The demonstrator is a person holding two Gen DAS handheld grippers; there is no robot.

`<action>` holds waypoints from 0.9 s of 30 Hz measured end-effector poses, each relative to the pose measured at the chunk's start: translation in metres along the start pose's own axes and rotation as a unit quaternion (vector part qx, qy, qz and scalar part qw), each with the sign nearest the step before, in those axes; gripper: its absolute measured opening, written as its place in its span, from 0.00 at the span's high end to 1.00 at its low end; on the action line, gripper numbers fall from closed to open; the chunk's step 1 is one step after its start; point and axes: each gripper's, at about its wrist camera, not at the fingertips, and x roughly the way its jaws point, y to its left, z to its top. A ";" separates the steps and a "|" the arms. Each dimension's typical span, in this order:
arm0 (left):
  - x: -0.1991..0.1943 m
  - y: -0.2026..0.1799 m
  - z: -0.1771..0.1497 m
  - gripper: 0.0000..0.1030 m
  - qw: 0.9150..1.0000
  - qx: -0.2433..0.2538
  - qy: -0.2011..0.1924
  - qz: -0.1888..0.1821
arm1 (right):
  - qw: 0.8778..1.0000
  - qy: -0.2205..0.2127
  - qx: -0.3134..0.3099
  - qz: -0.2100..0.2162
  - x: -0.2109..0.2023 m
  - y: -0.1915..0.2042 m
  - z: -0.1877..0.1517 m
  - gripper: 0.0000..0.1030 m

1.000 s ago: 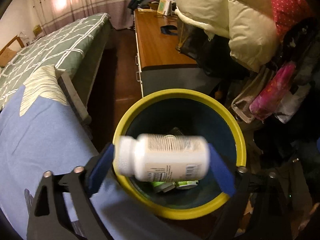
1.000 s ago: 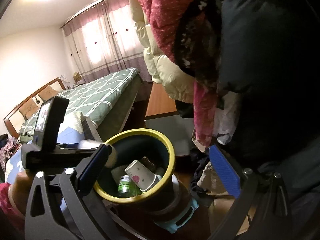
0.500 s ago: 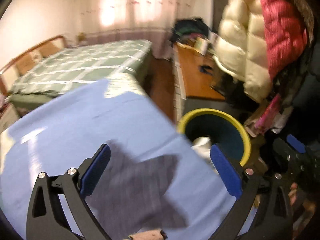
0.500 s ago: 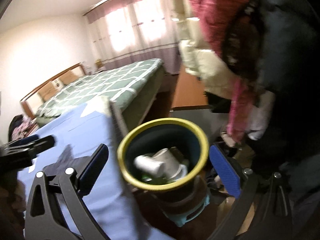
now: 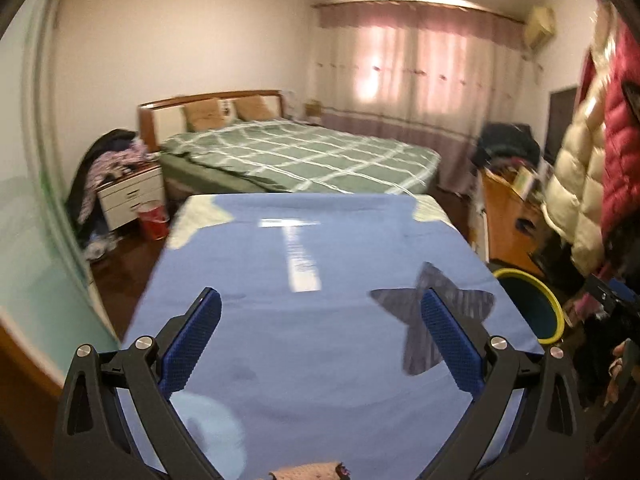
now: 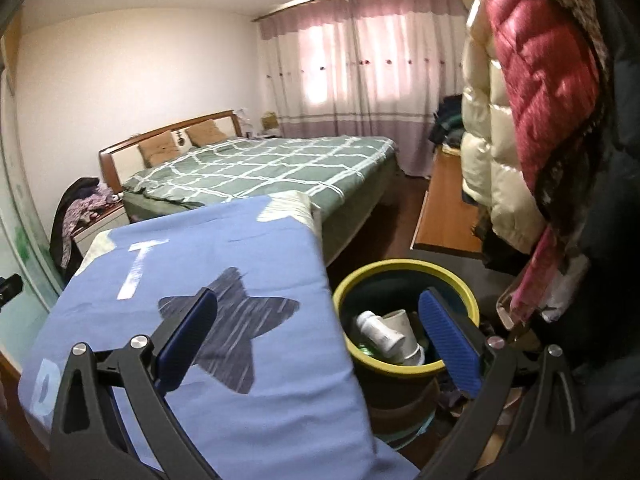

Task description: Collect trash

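Trash in bin; both hand-held grippers empty

Trash lay inside the yellow-rimmed bin (image 6: 406,312), which stood on the floor just beside the right edge of the blue-covered bench (image 6: 224,340). In the right wrist view a white pill bottle (image 6: 378,330) lay on its side on top of the load, touching a white paper cup (image 6: 404,332) that was also tipped over. Something green showed beneath them, too hidden to identify.

Left hand-held gripper (image 5: 320,344): jaws had just been opening and stood wide apart, nothing between the blue pads. It hovered over the blue cover (image 5: 320,264), pointing along the bench towards the bed (image 5: 296,156). A dark star print (image 5: 432,320) on the cover sat by its right-hand pad. The bin's yellow rim (image 5: 556,312) showed at the right edge of that view, well apart from the gripper.

Right hand-held gripper (image 6: 318,344): jaws also wide, nothing held. Its left pad hung over the star print (image 6: 232,336), its right pad in front of the bin's opening, with the bench edge between them.

Surroundings: green checked bedding on the bed, pink curtains (image 6: 360,76) behind it, puffy cream and red jackets (image 6: 520,100) hanging at the right above the bin, a wooden cabinet top (image 6: 448,212) beyond the bin. Left view was slightly blurred.
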 end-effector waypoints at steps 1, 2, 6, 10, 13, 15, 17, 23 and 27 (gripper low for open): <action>-0.007 0.007 -0.003 0.05 1.000 -0.006 -0.004 0.004 | 1.000 -0.002 -0.004 0.002 -0.004 0.004 0.000 0.07; -0.016 0.016 -0.006 0.05 1.000 -0.011 -0.008 0.012 | 1.000 -0.002 -0.007 0.006 -0.007 0.006 -0.001 0.07; -0.037 0.036 -0.017 0.05 0.999 -0.028 -0.014 0.020 | 1.000 -0.004 -0.008 0.020 -0.018 0.013 -0.003 0.07; -0.049 0.036 -0.022 0.05 0.999 -0.023 -0.018 0.032 | 0.999 -0.003 -0.004 0.036 -0.022 0.017 -0.004 0.07; -0.053 0.033 -0.021 0.05 0.999 -0.017 -0.022 0.036 | 0.999 -0.004 -0.003 0.040 -0.023 0.019 -0.003 0.07; -0.053 0.028 -0.018 0.05 0.999 -0.015 -0.022 0.031 | 0.999 -0.005 -0.001 0.042 -0.023 0.019 -0.002 0.07; -0.053 0.024 -0.017 0.05 0.999 -0.014 -0.021 0.029 | 0.999 -0.005 -0.001 0.041 -0.022 0.018 -0.002 0.07; -0.050 0.017 -0.015 0.05 0.999 -0.013 -0.015 0.026 | 0.999 -0.007 0.004 0.039 -0.024 0.013 0.000 0.07; -0.047 0.014 -0.011 0.05 1.000 -0.011 -0.014 0.026 | 0.999 -0.009 0.009 0.038 -0.025 0.010 0.001 0.07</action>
